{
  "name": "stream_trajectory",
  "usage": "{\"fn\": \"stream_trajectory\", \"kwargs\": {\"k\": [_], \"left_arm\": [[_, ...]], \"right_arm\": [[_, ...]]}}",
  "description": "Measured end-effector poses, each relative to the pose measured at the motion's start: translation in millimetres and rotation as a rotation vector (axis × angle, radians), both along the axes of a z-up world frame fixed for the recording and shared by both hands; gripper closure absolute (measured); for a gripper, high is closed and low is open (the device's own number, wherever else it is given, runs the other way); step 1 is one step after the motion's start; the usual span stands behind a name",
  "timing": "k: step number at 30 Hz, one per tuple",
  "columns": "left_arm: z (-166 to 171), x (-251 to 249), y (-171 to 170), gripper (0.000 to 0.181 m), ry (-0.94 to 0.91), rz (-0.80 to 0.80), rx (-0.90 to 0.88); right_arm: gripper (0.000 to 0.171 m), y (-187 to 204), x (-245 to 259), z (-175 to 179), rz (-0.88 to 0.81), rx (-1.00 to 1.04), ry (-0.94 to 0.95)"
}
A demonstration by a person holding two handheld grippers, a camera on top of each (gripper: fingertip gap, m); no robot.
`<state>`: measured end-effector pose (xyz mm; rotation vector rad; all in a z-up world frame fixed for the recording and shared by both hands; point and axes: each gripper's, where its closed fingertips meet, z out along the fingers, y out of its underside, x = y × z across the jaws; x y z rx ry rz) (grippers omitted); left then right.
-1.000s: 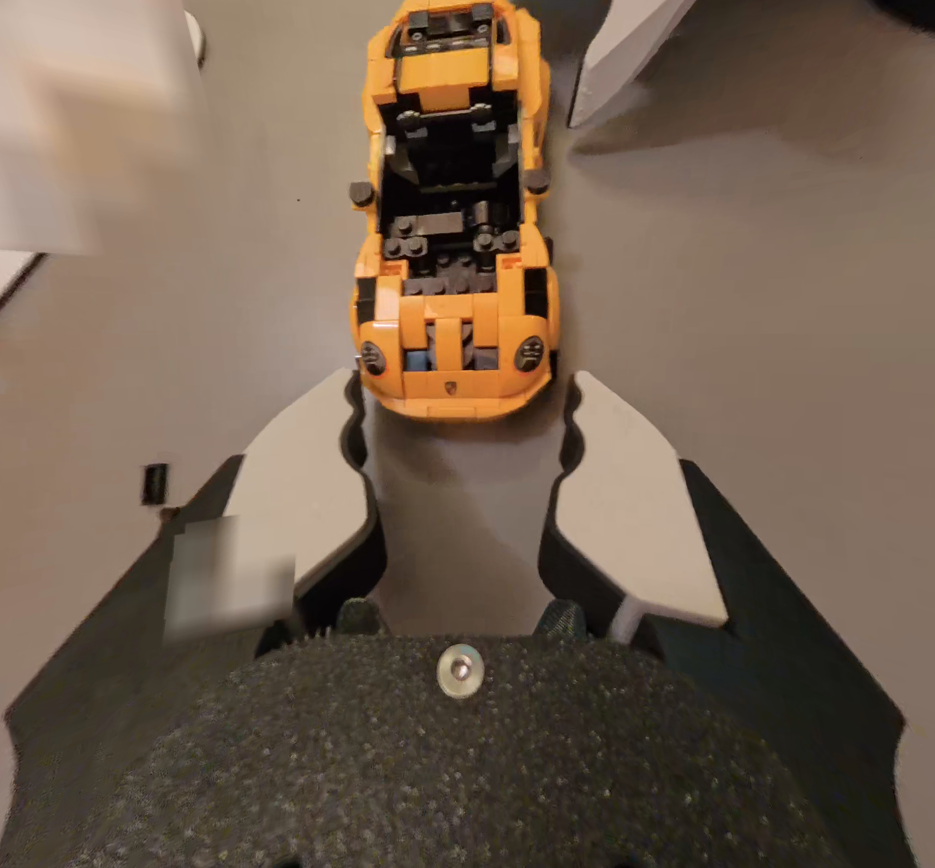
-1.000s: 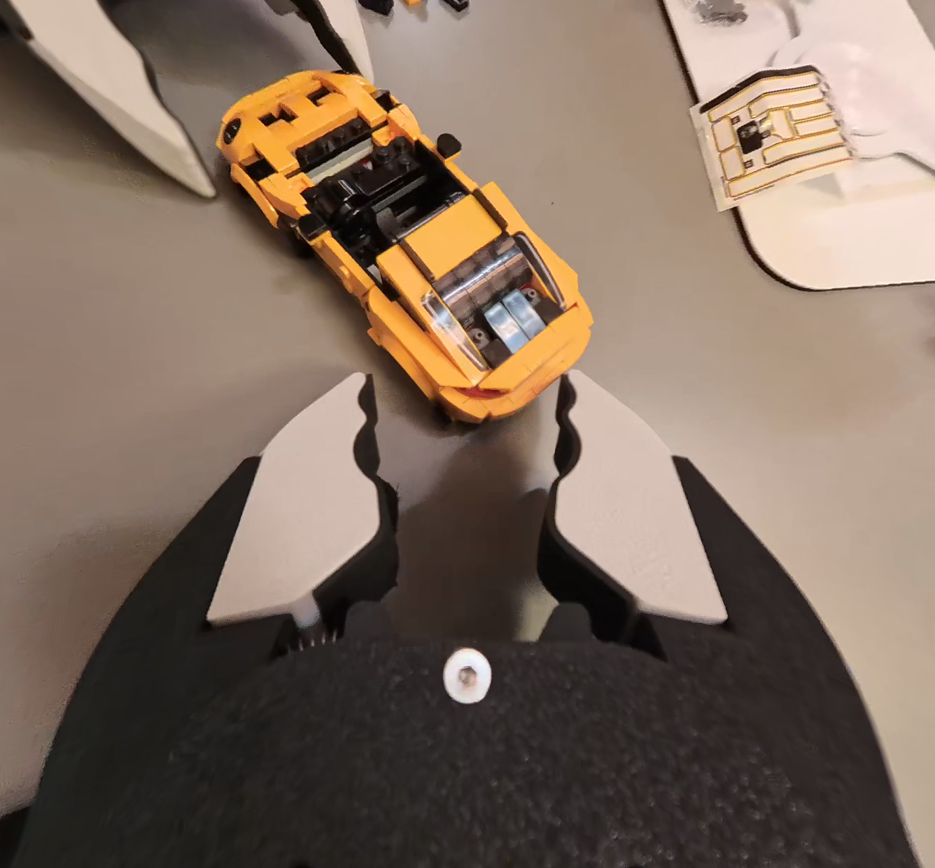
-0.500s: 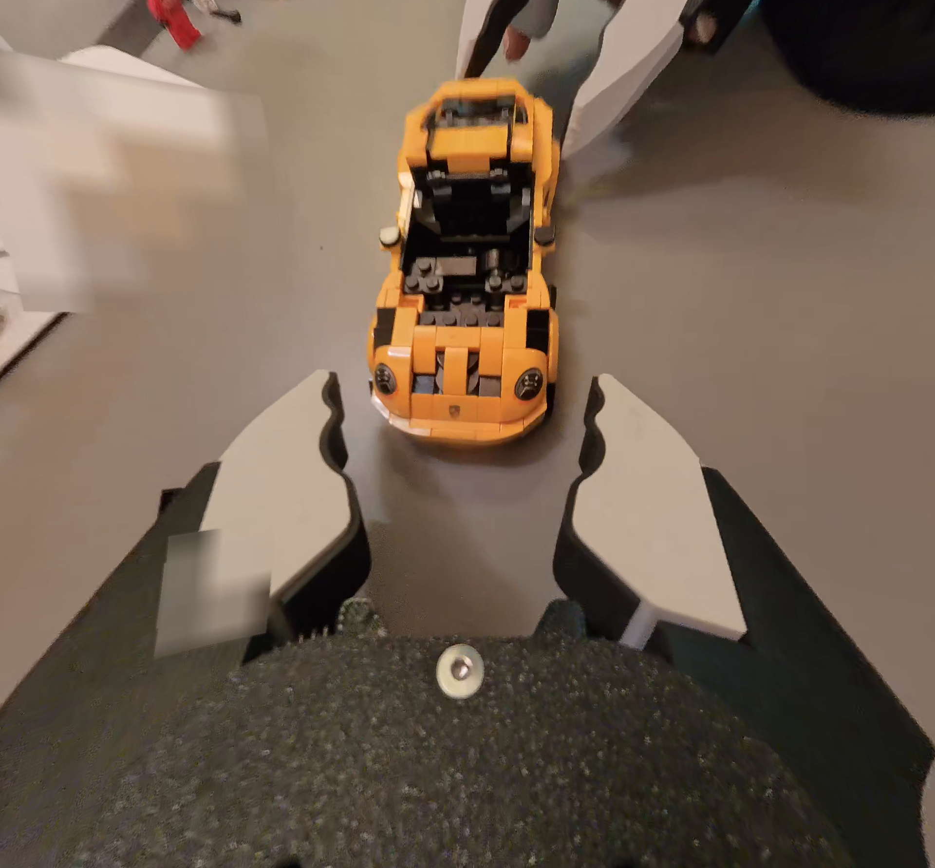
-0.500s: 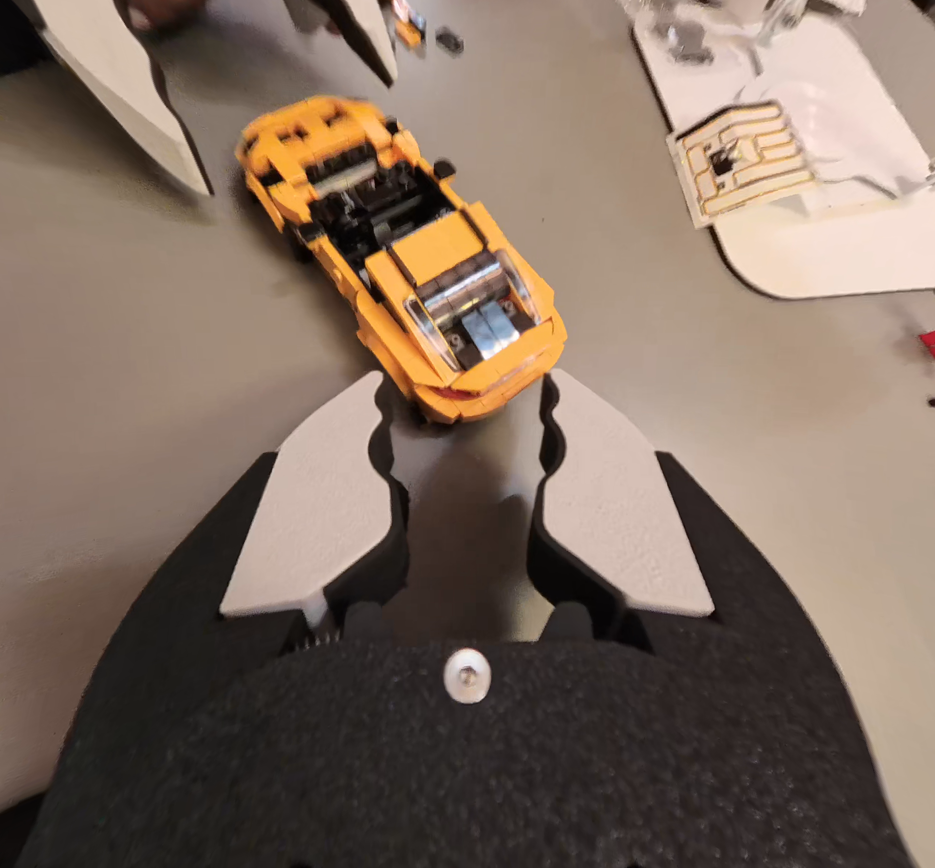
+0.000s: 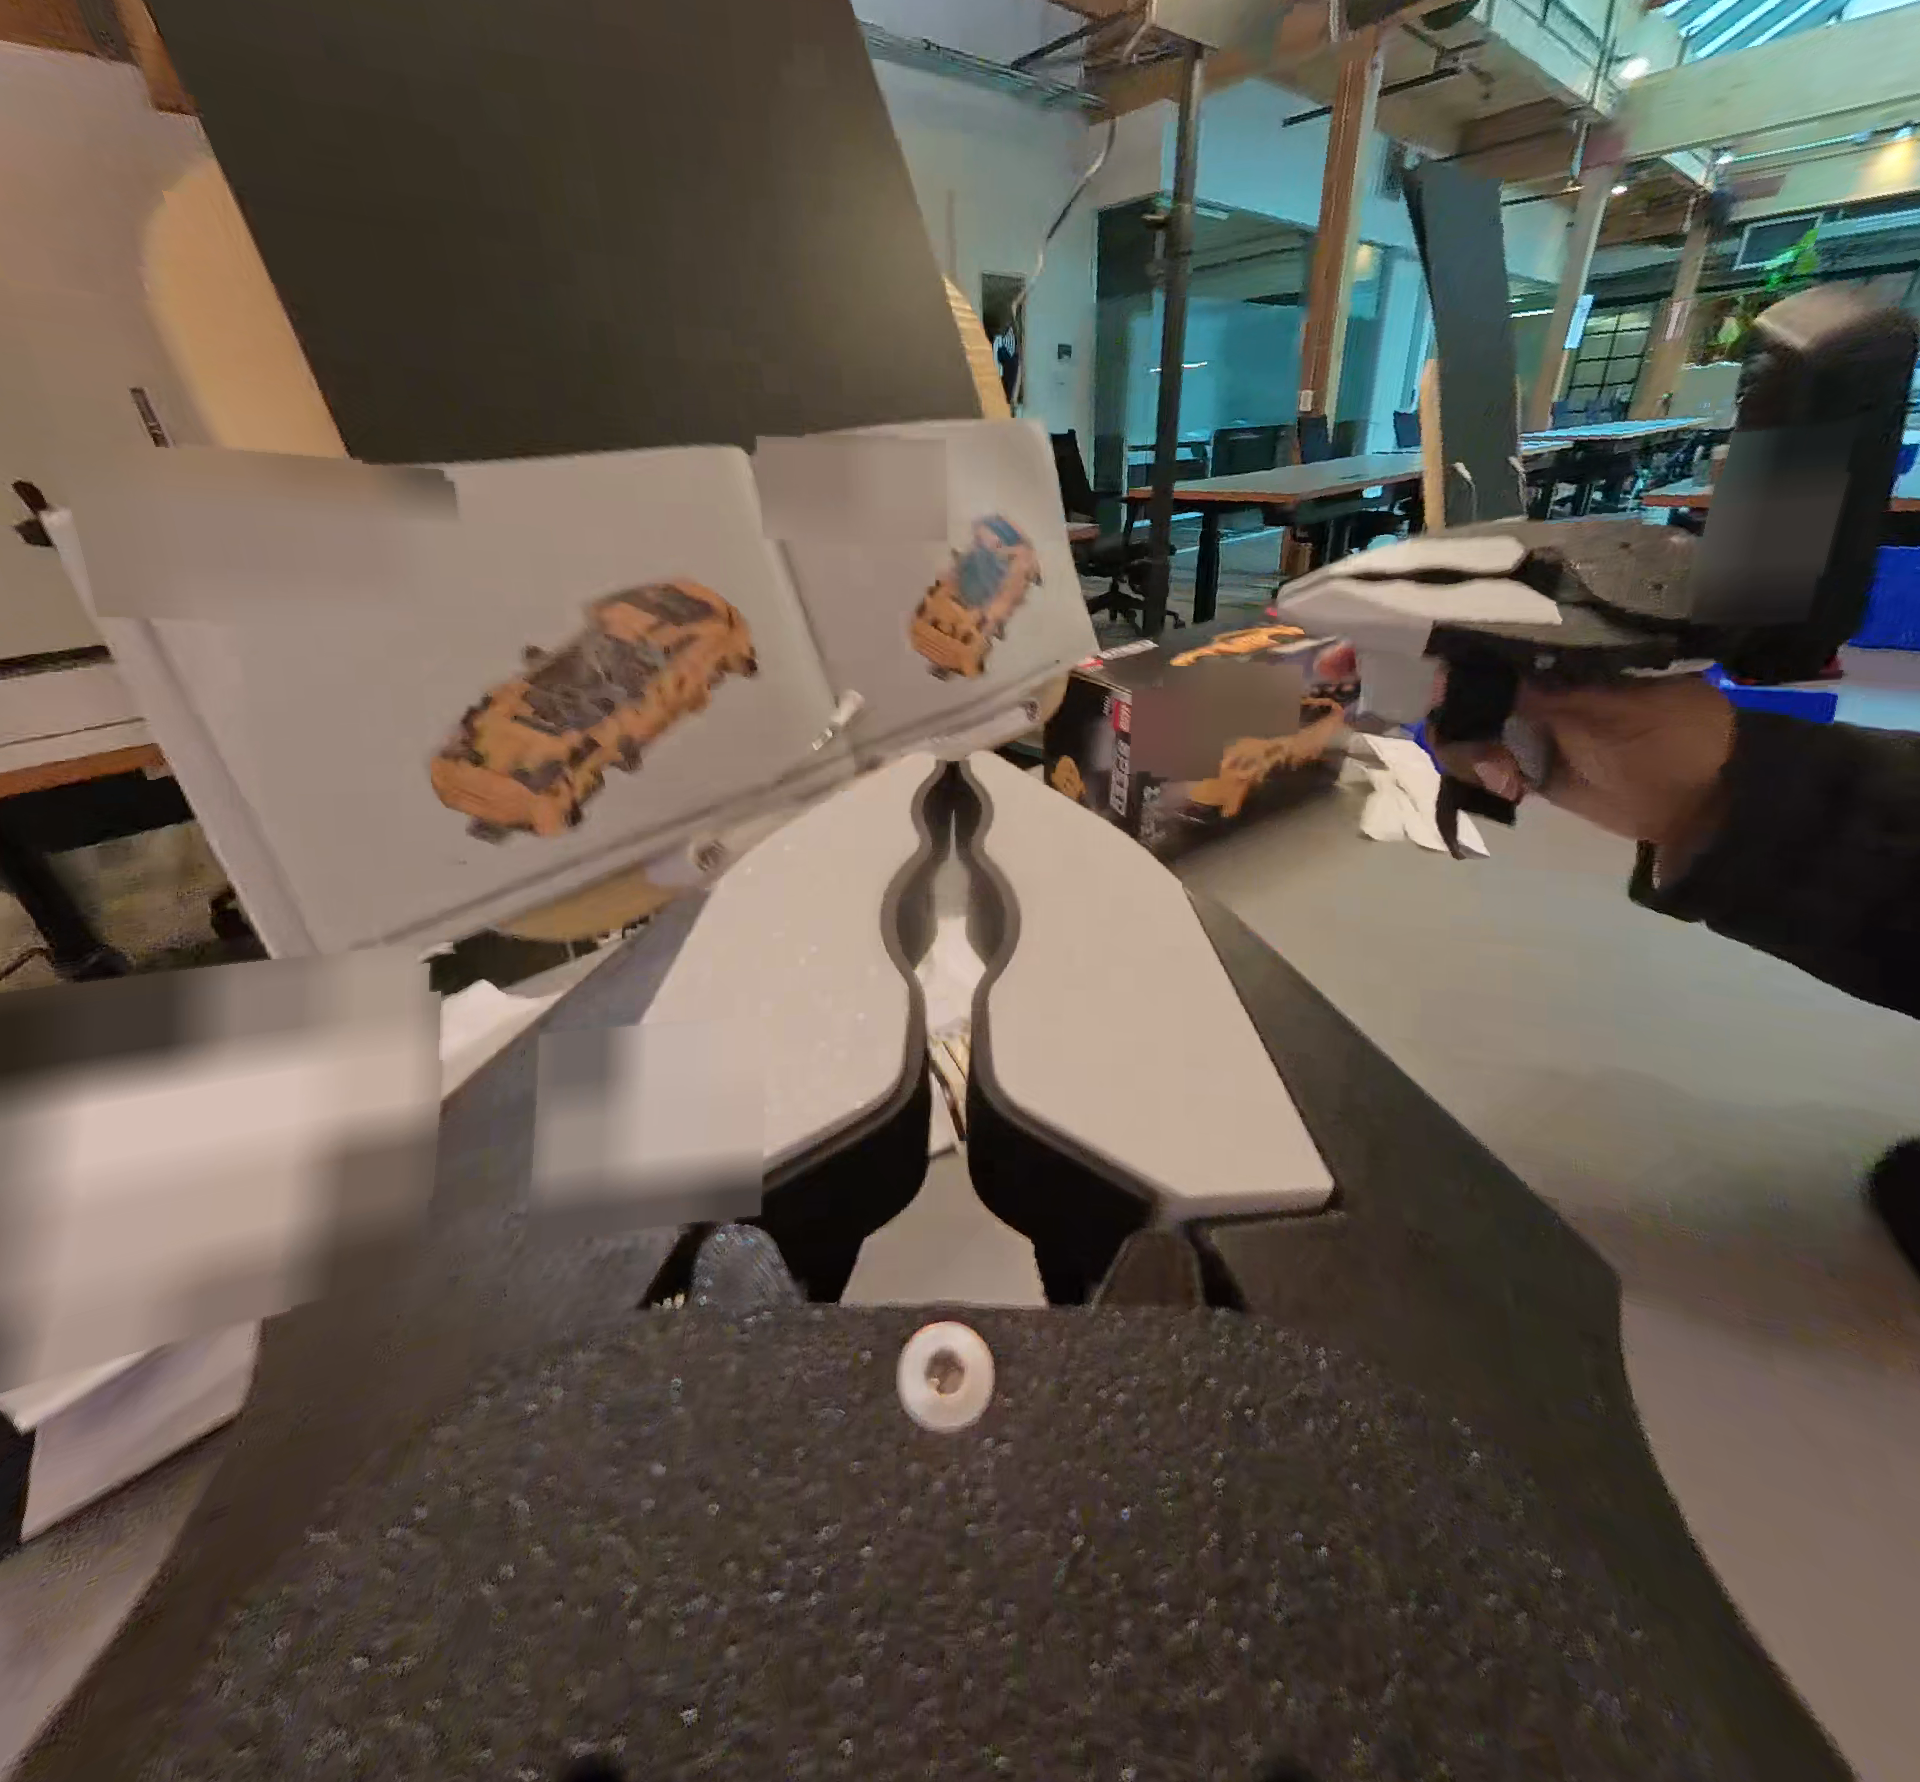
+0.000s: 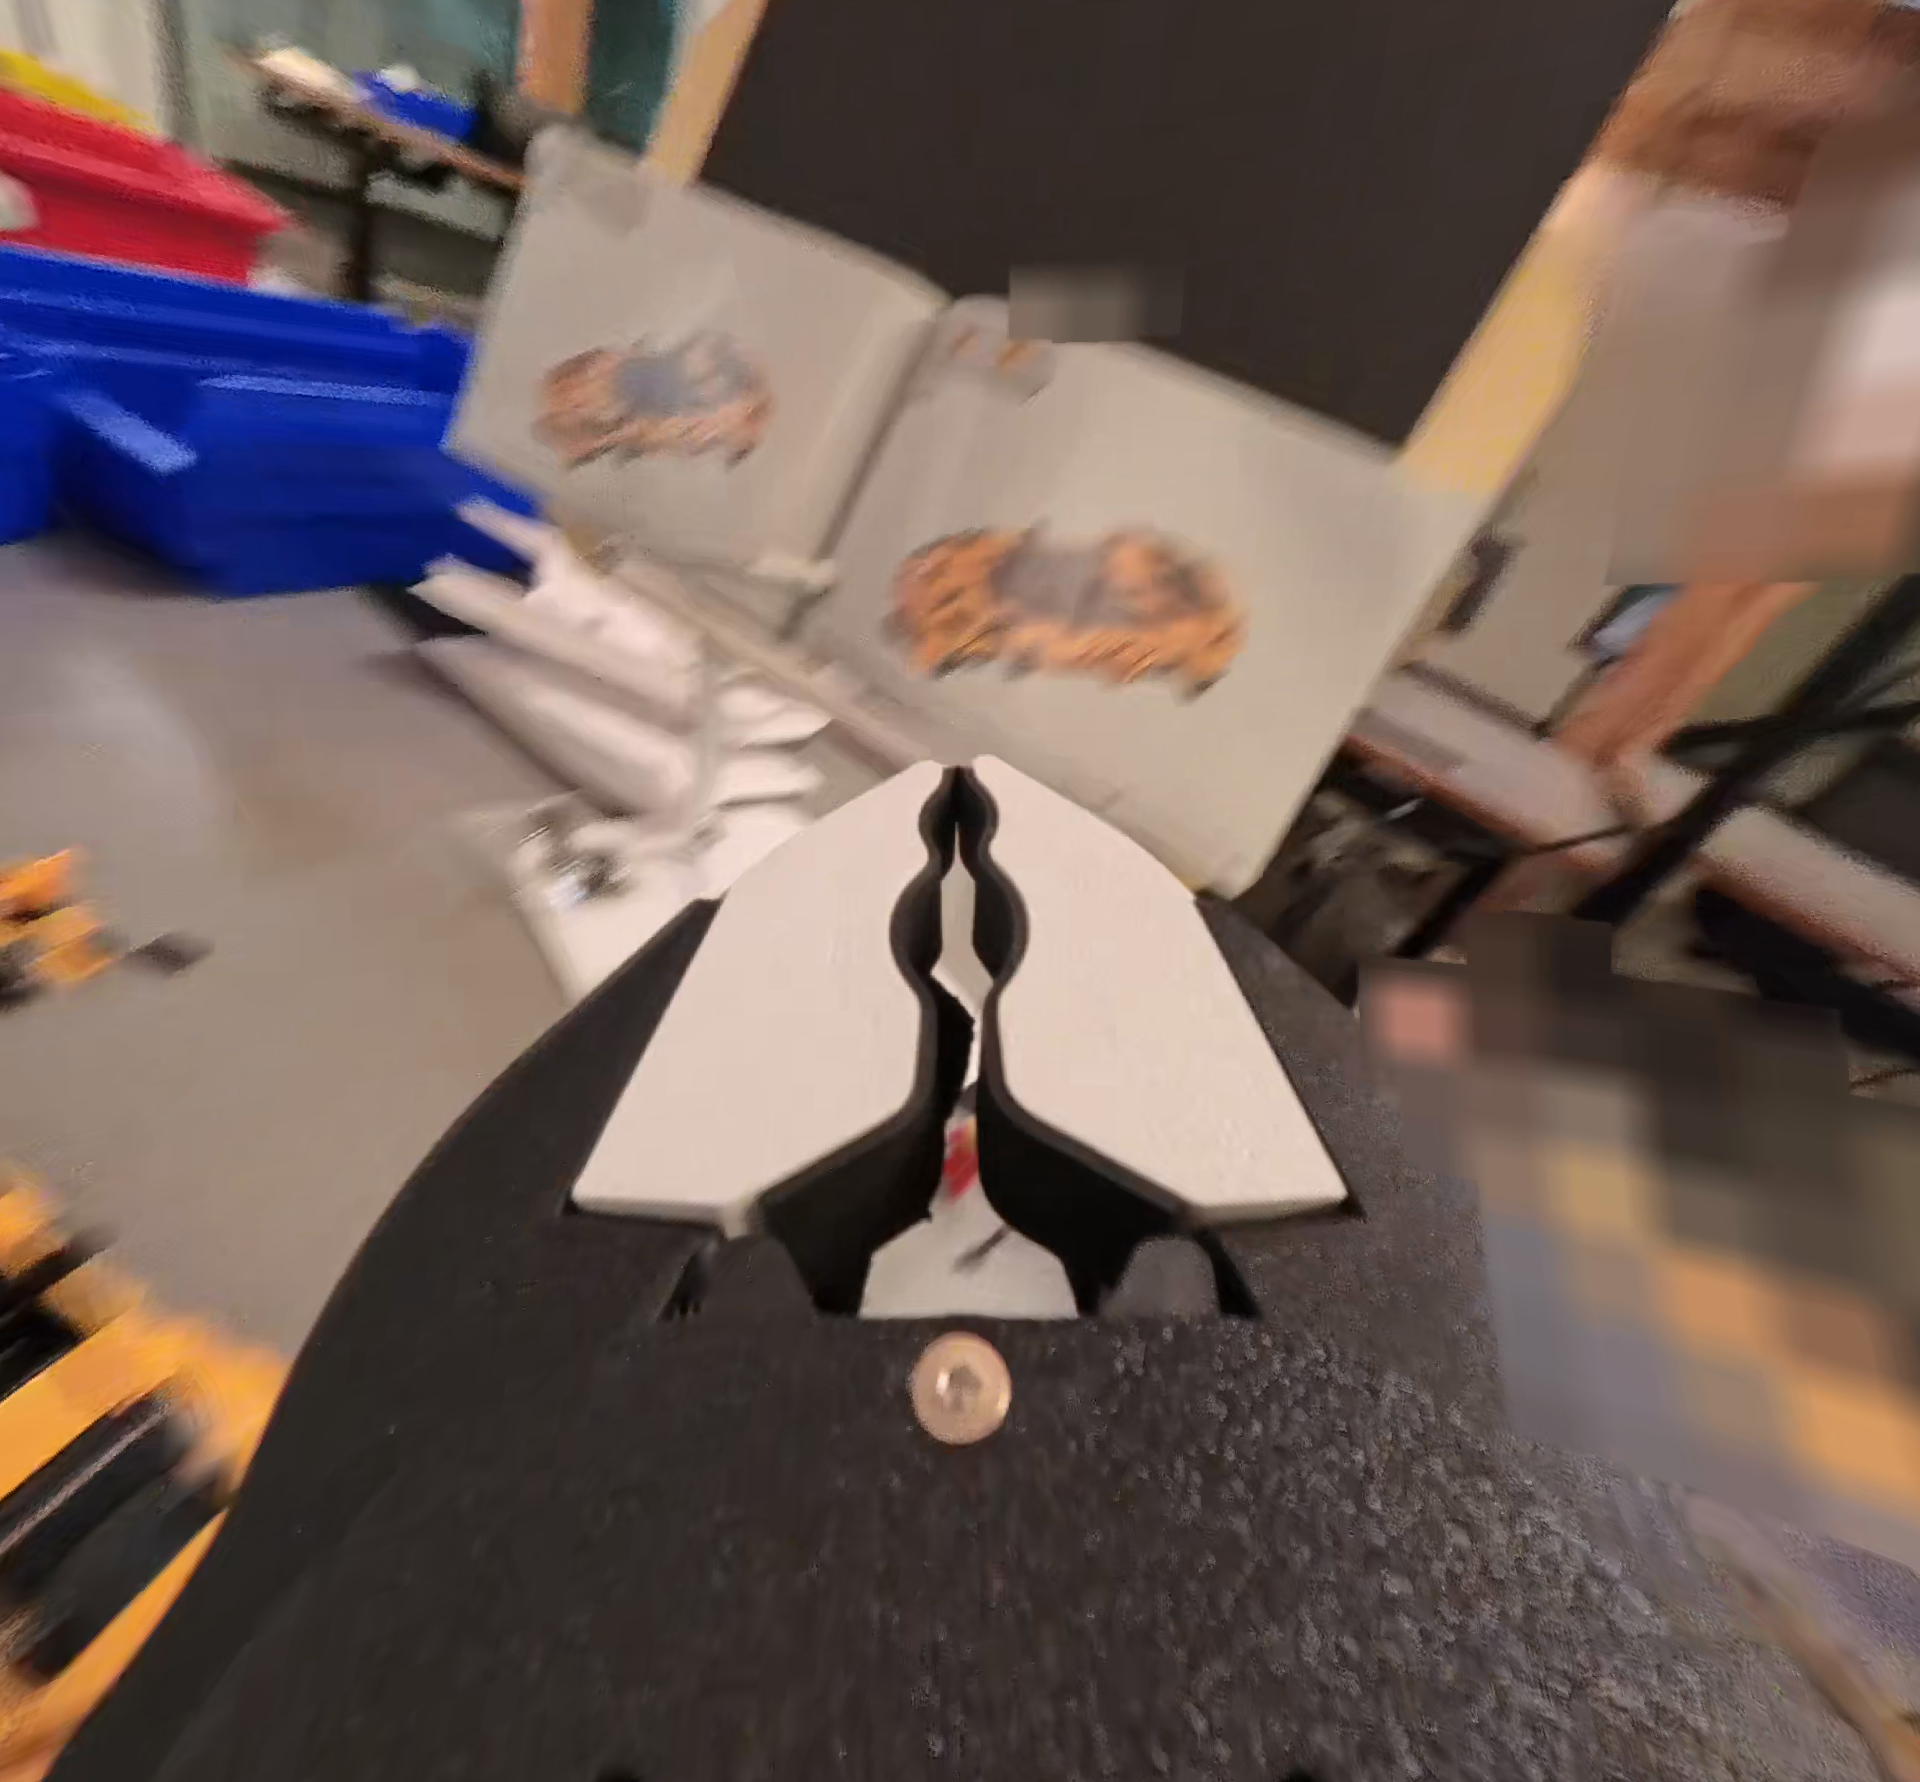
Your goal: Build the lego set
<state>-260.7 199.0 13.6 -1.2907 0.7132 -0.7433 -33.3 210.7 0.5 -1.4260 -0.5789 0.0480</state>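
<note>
Both grippers are raised off the table and point at an open instruction booklet (image 5: 644, 652) that stands upright and shows pictures of an orange car. My left gripper (image 5: 951, 771) is shut and empty, its tips just below the booklet's spine. My right gripper (image 6: 961, 776) is shut and empty, in front of the booklet (image 6: 1091, 506). It also shows in the left wrist view (image 5: 1294, 602), held by a hand at the right. The orange Lego car (image 6: 73, 1369) is a blur at the lower left of the right wrist view, beside loose orange pieces (image 6: 42, 922).
The black Lego box (image 5: 1195, 745) stands on the grey table (image 5: 1455, 1005) behind my left gripper. White plastic bags (image 6: 592, 662) lie by the booklet. Blue bins (image 6: 208, 444) and a red one (image 6: 114, 184) stand at the far left. A dark board (image 5: 540, 174) rises behind the booklet. Left tips to right tips: about 25 centimeters. Both grippers' tips are roughly 25 centimeters from the orange Lego car (image 6: 73, 1369).
Both grippers have lifted away from the orange car and tilted up toward the booklet. Both have gone from open to shut. The car has left the left wrist view.
</note>
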Motion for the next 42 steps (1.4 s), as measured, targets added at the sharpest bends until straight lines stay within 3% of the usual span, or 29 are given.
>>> {"fn": "stream_trajectory", "kwargs": {"k": [4, 7, 9, 16, 22, 25, 32, 36, 40, 42], "left_arm": [[14, 13, 38, 0.181, -0.009, 0.035, 0.028], [11, 24, 56, 0.181, 0.021, 0.033, 0.042], [3, 30, 65, 0.181, 0.05, 0.034, 0.014], [-19, 48, 75, 0.176, 0.121, 0.044, 0.046], [-40, 58, 72, 0.174, 0.181, 0.02, 0.036], [-44, 58, 71, 0.174, 0.208, 0.025, 0.05], [-44, 66, 87, 0.165, 0.336, 0.099, 0.058], [-39, 80, 105, 0.159, 0.515, 0.146, 0.115], [-41, 96, 116, 0.157, 0.663, 0.161, 0.139], [-39, 106, 113, 0.157, 0.664, 0.135, 0.138]], "right_arm": [[0.171, 47, 22, 54, -0.12, 0.168, -0.094], [0.142, 75, 31, 71, -0.14, 0.161, -0.127], [0.135, 91, 37, 73, -0.139, 0.156, -0.156], [0.125, 125, 50, 62, -0.073, 0.152, -0.202], [0.088, 154, 32, 23, -0.07, 0.04, -0.207], [0.081, 158, 28, 18, -0.092, 0.047, -0.218], [0.109, 161, 30, 17, -0.156, 0.057, -0.223], [0.133, 158, 33, 19, -0.182, 0.061, -0.226], [0.171, 154, 33, 17, -0.194, 0.057, -0.252], [0.171, 152, 31, 13, -0.184, 0.051, -0.259]]}}
